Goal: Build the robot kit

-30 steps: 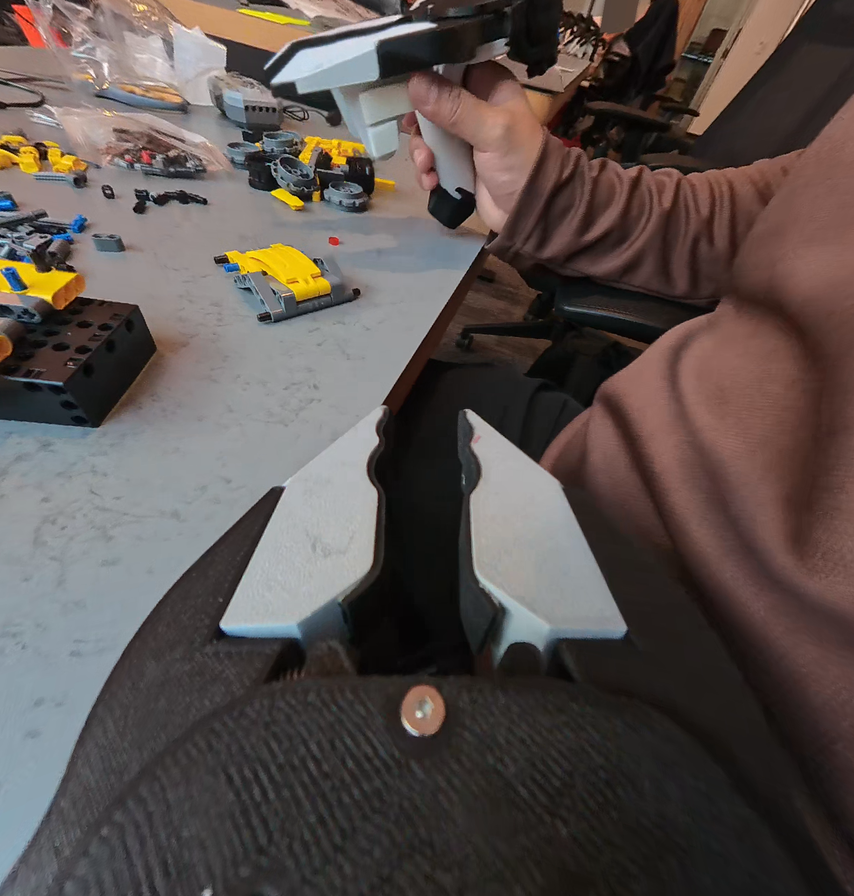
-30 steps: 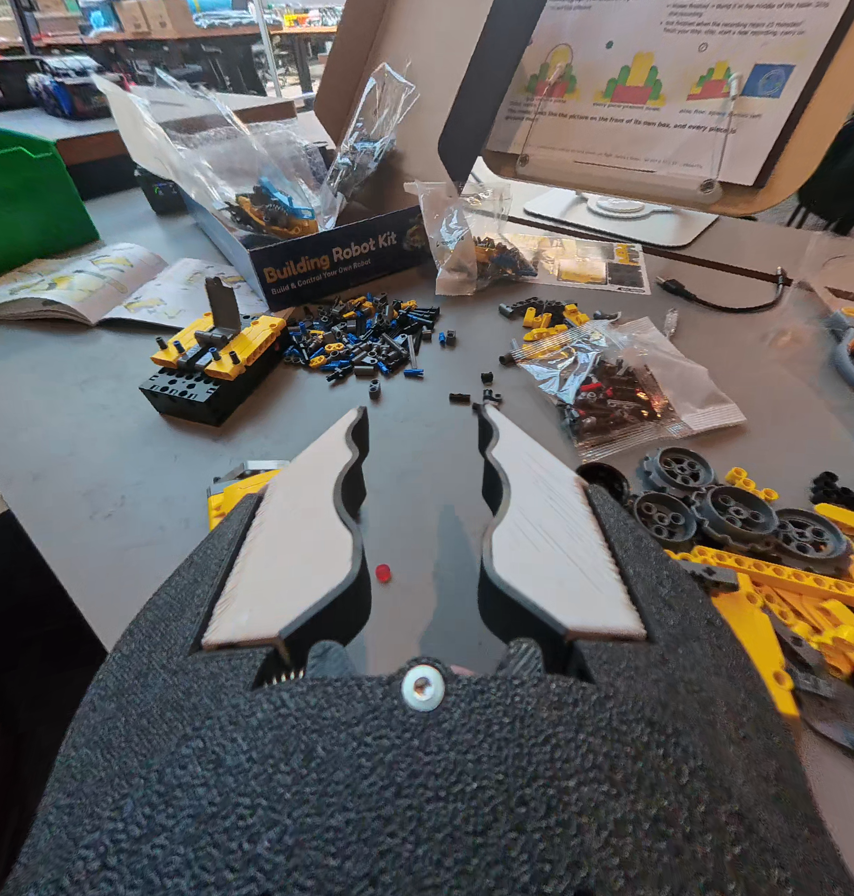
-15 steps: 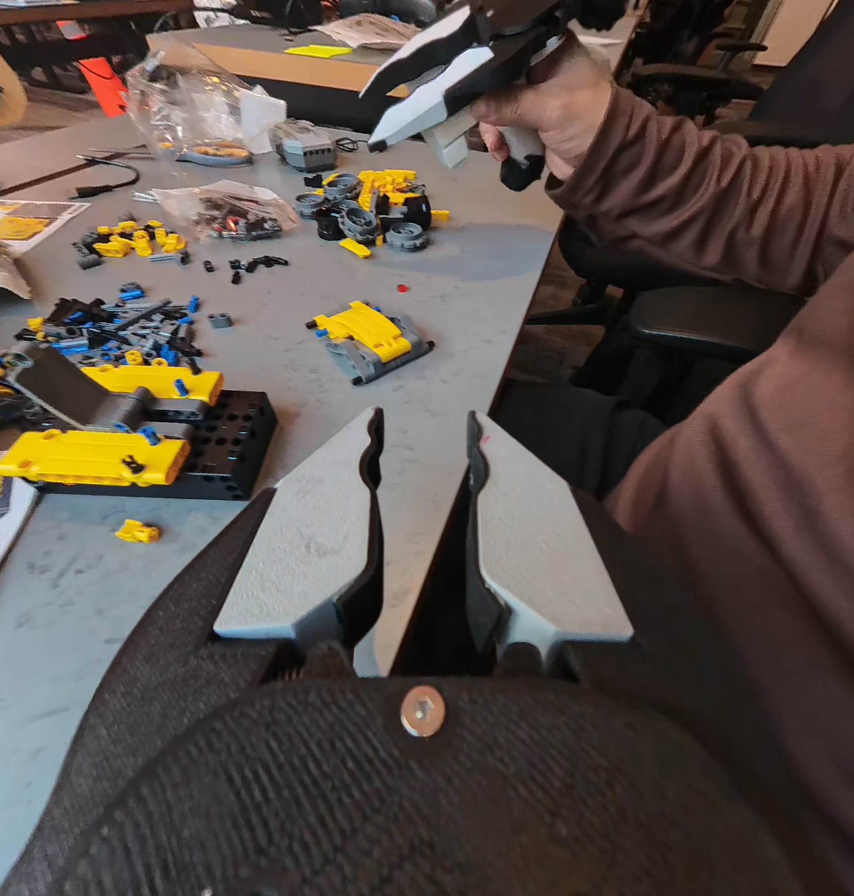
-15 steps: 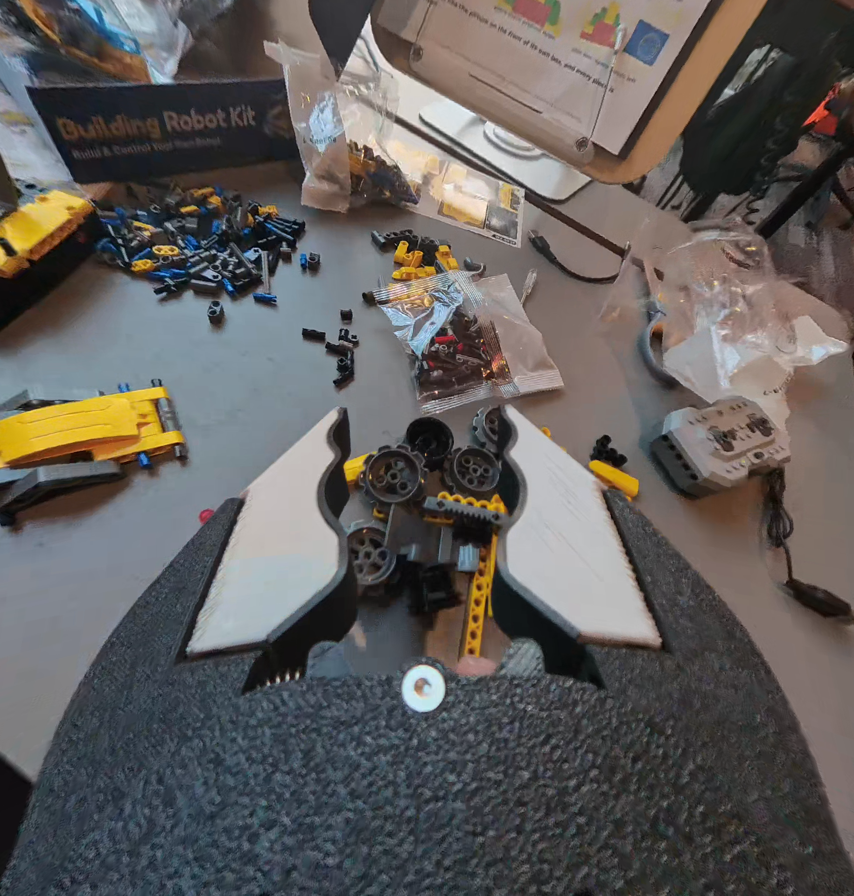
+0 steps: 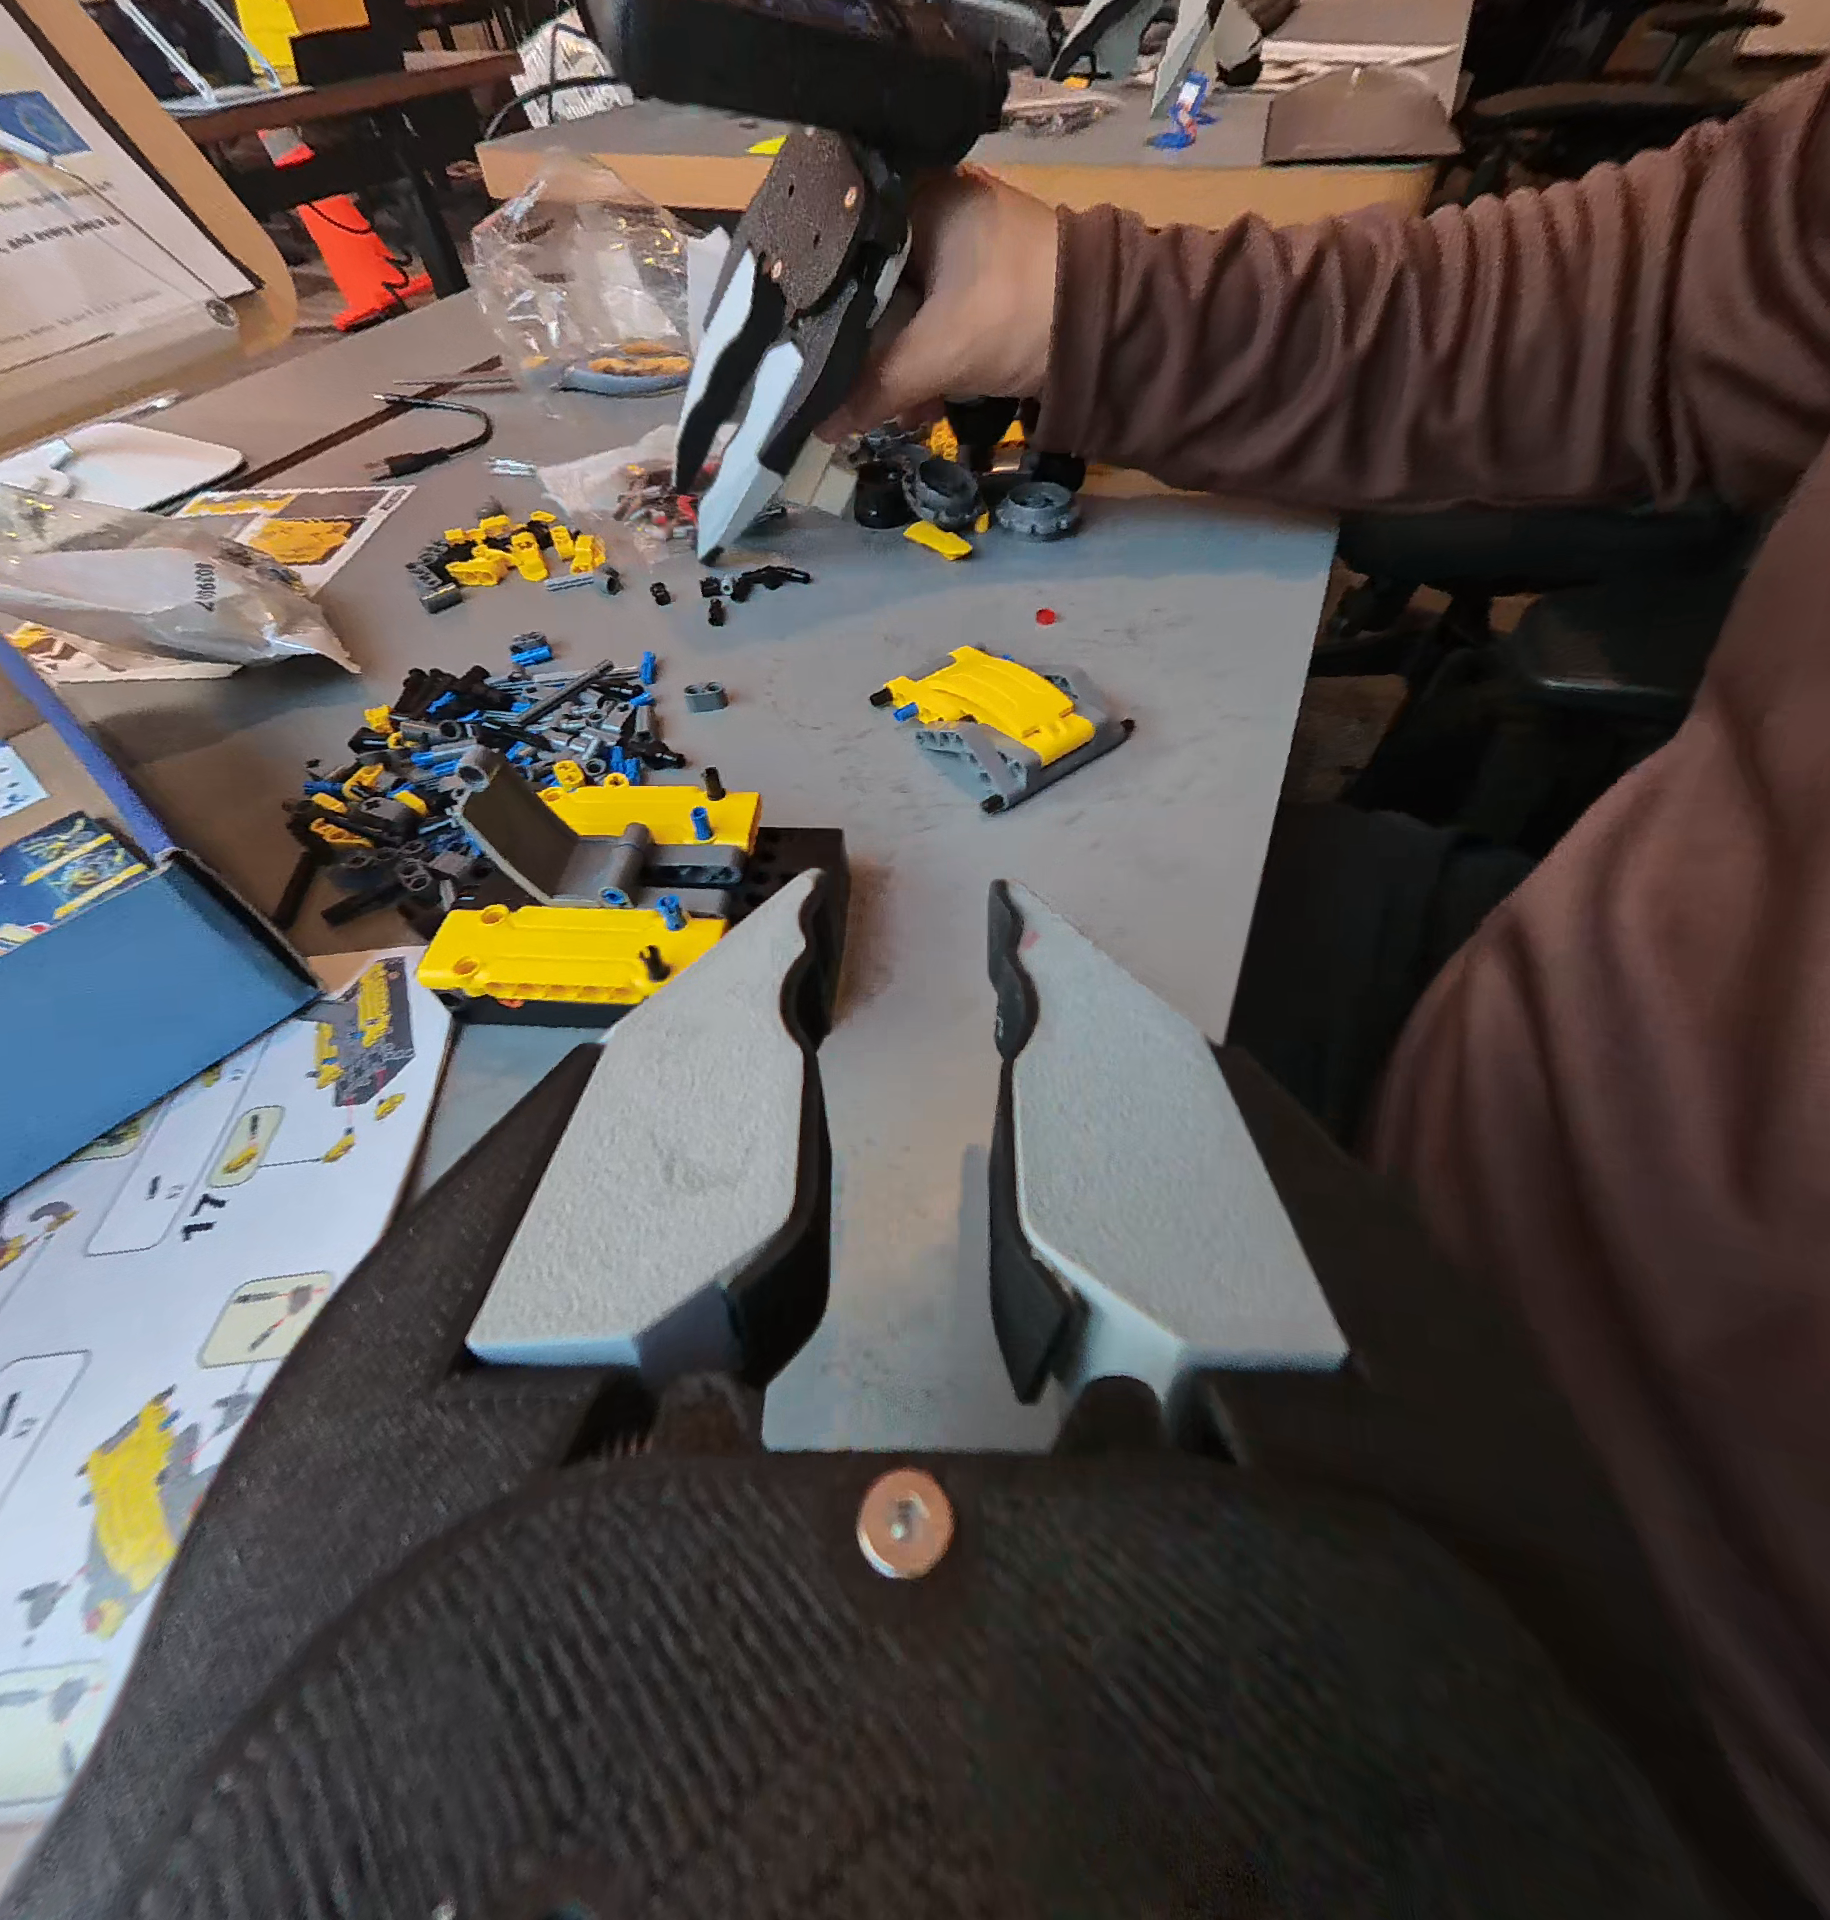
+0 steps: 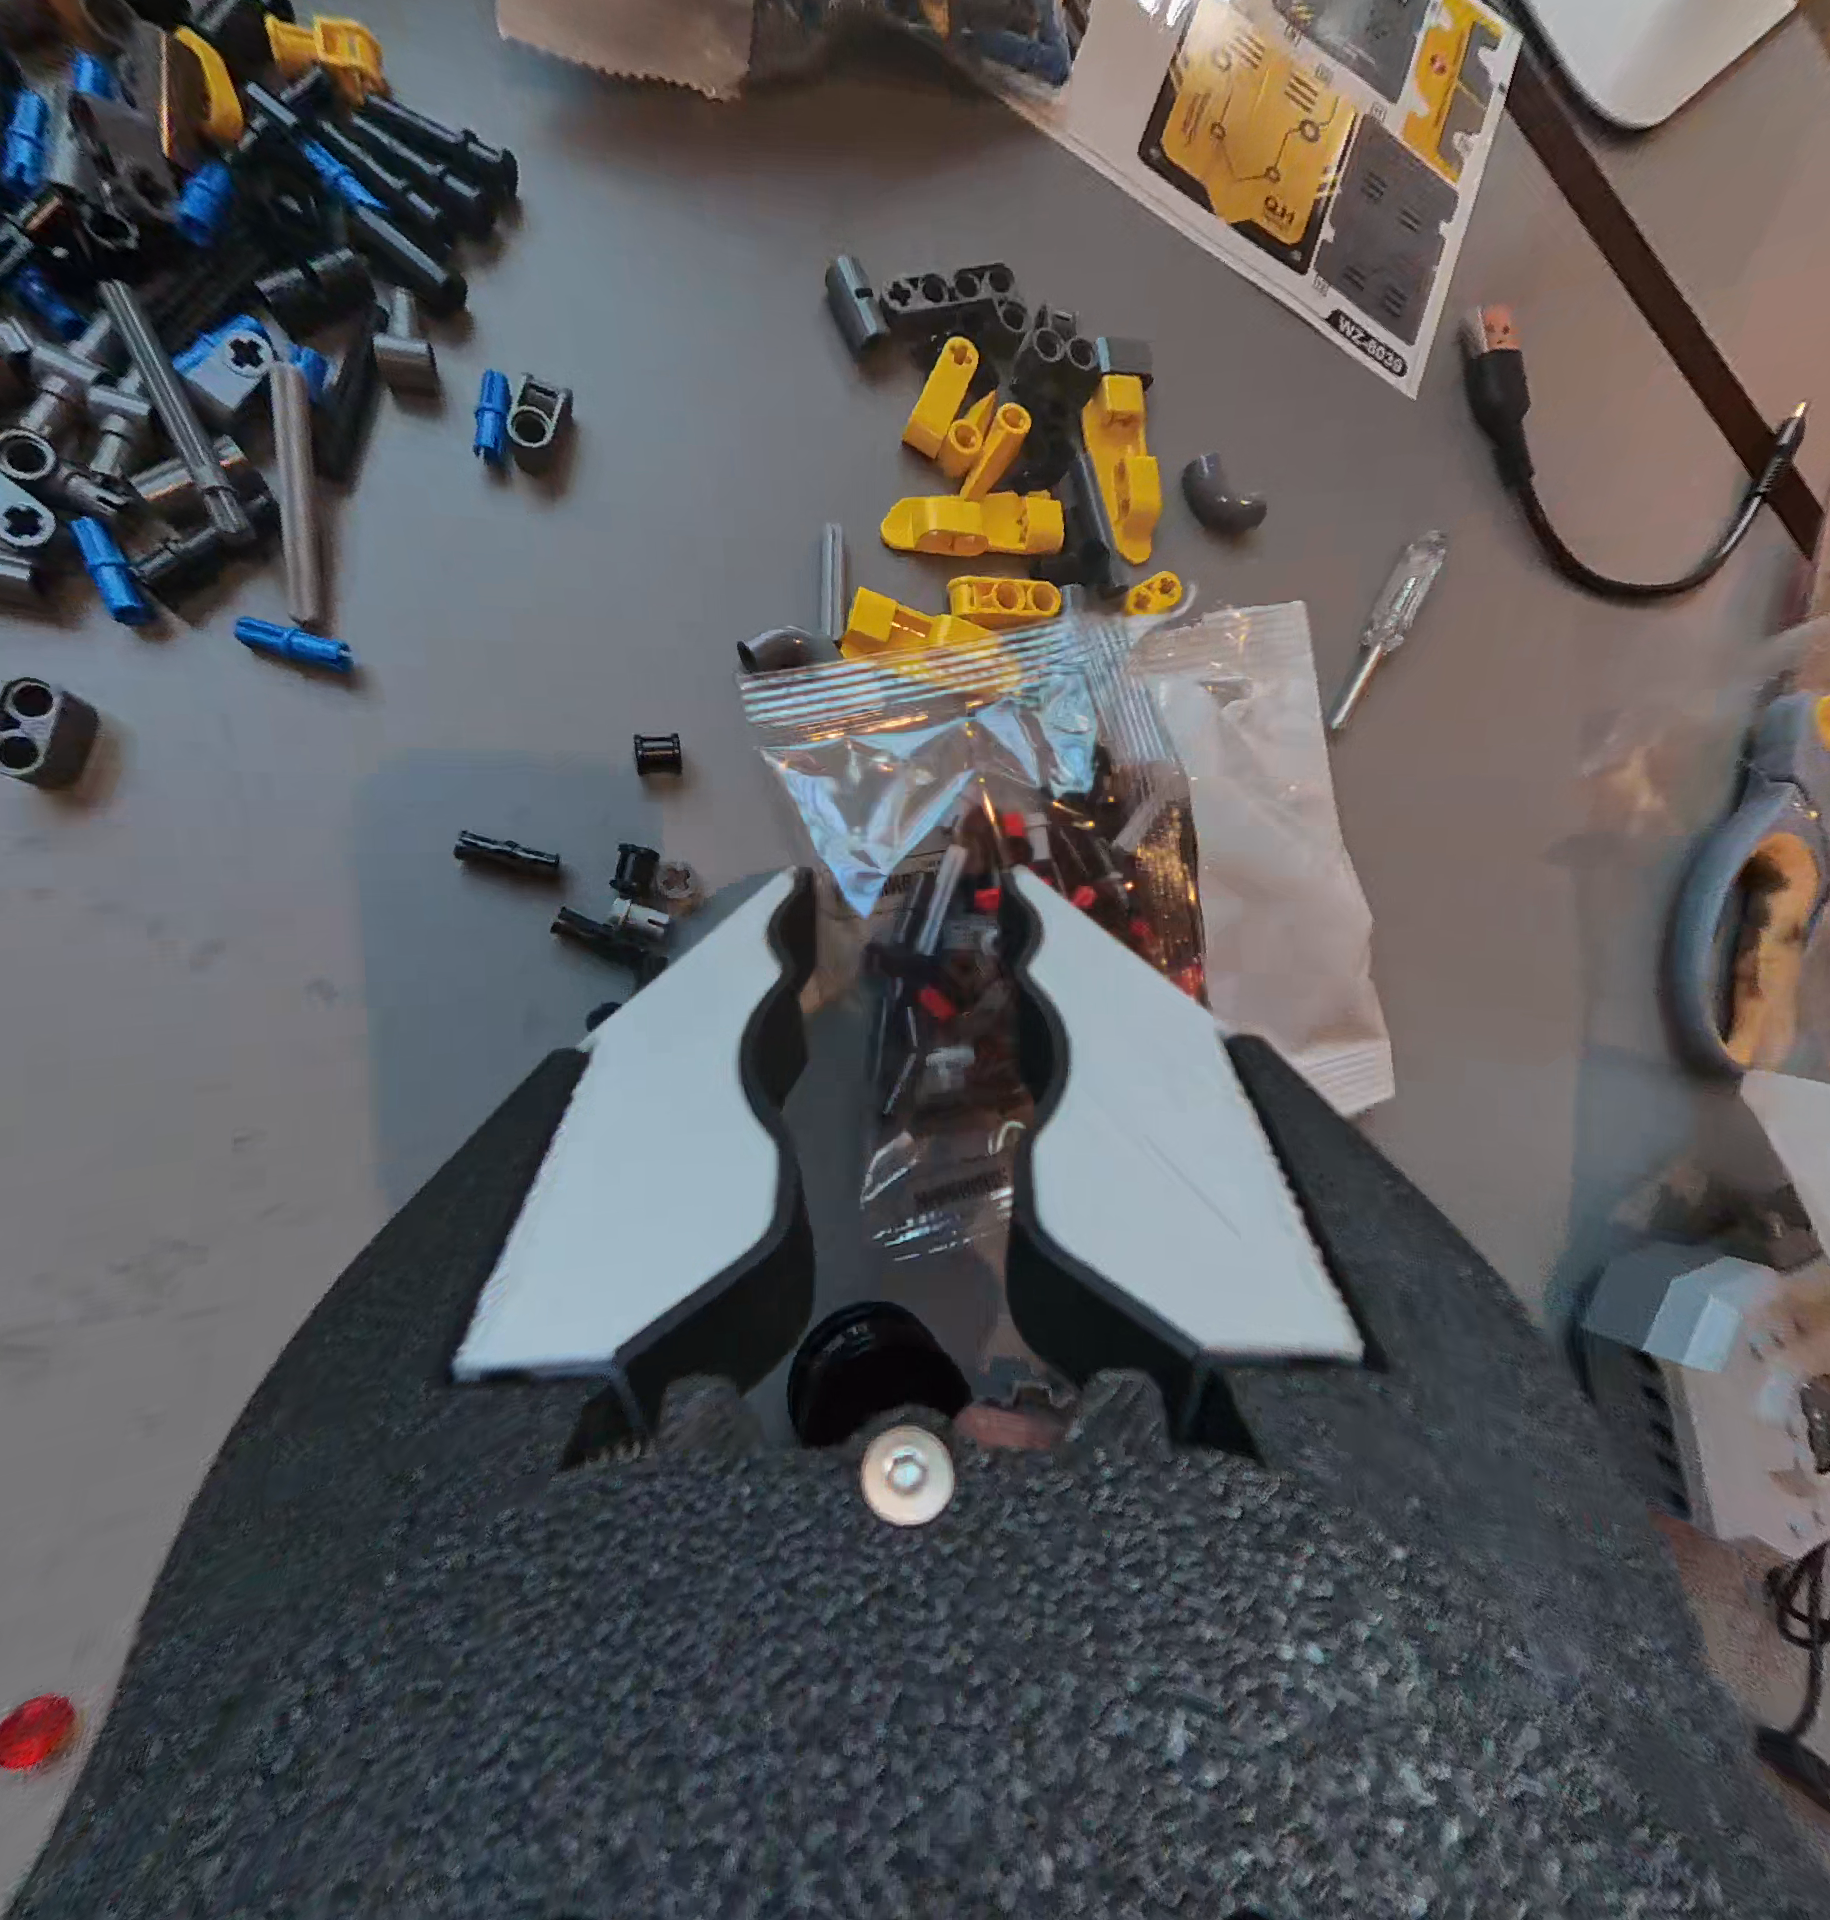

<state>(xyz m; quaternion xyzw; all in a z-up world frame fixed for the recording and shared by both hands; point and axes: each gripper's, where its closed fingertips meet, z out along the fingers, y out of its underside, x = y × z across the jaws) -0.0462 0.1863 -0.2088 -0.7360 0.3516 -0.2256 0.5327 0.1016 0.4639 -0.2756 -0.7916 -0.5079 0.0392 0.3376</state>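
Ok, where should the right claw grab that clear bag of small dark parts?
Probably the flat crimped top edge of the clear bag, approached from above. The bag lies flat on the table, its contents bulging lower down; the open right claw hangs over that bulge.

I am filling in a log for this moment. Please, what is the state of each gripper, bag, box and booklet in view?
left gripper: open, empty, above the table.
right gripper: open, over the small bag.
small bag: sealed, lying flat, parts inside.
box: flap open.
booklet: open, flat.
yellow model: partly built, on its black block.
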